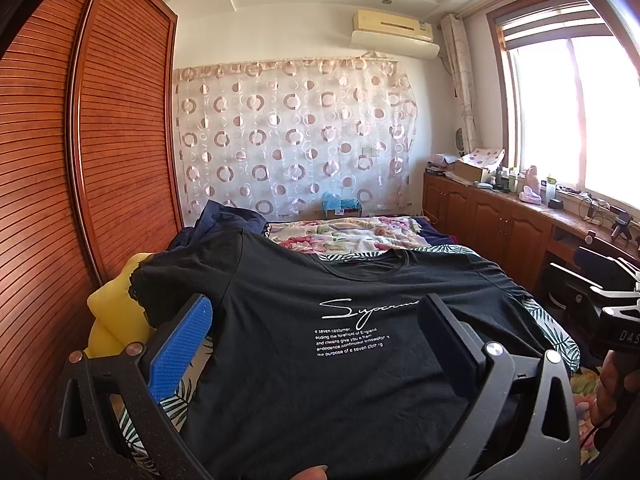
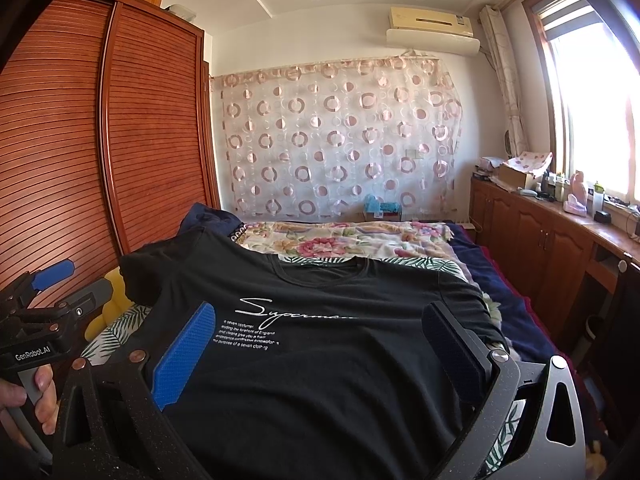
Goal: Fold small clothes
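black t-shirt [image 1: 320, 360] spread on bed [image 1: 552, 328] by wardrobe [image 1: 80, 160]; both tools gape wide, holding nothing.

Each gripper is a black speckled frame with triangular cut-outs and round silver and copper screw heads. The left gripper [image 1: 316, 340] and right gripper [image 2: 320, 344] carry blue textured pads [image 2: 186, 356] — one handle reads "GenRobot.AI".

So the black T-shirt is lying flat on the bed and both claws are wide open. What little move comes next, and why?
Probably lower both grippers to the near hem and close on it. The black T-shirt lies spread out, print up, still unfolded, and the left gripper and right gripper are open above it, holding nothing. Pinching the hem would likely start the first fold.
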### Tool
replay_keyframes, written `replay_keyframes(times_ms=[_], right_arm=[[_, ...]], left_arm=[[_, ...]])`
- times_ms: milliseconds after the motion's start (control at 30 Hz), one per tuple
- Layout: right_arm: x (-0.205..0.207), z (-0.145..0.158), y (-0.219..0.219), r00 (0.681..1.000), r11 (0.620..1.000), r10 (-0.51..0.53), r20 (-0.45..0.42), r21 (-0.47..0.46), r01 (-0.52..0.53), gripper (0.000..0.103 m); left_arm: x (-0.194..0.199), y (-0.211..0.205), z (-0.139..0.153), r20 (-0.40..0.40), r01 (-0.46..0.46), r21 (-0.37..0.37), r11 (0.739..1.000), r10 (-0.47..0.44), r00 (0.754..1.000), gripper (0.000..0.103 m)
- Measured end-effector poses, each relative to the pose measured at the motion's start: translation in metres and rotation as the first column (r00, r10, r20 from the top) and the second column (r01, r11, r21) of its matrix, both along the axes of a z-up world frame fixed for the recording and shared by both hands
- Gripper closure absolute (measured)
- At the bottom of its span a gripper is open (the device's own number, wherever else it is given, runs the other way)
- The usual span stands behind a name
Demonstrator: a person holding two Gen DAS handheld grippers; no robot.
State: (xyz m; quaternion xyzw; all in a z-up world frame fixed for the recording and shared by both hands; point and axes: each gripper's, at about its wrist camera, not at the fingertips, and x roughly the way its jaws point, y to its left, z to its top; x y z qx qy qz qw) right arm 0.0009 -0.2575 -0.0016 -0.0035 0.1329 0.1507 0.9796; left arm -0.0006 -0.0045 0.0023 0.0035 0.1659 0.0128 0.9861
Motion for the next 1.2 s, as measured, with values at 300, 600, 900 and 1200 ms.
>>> replay_keyframes(times_ms=[300,600,900,1200], right_arm=[[-0.0023,-0.0002,-0.0002,1.000,1.000,0.000,0.002,0.002,0.000,0.000],[-0.0048,-0.0001,-0.0012,1.000,1.000,-0.005,0.004,0.009,0.005,0.000],[-0.0047,0.0000,-0.0012,1.000,1.000,-0.003,0.005,0.011,0.003,0.000],[-0.0037,0.0001,-0.0012,1.000,1.000,-0.002,0.004,0.013,0.002,0.000]], left_arm=[[-0.0006,-0.0015,0.0007,0.002,0.000,0.002,1.000,0.000,1.000,0.000],[-0.0008,-0.0046,0.0057,0.005,0.004,0.005,1.000,-0.004,1.000,0.000],[-0.0008,-0.0063,0.0074,0.007,0.004,0.007,1.000,-0.005,1.000,0.000],[-0.0025,-0.0080,0.0077,0.008,0.006,0.007,1.000,-0.006,1.000,0.000]])
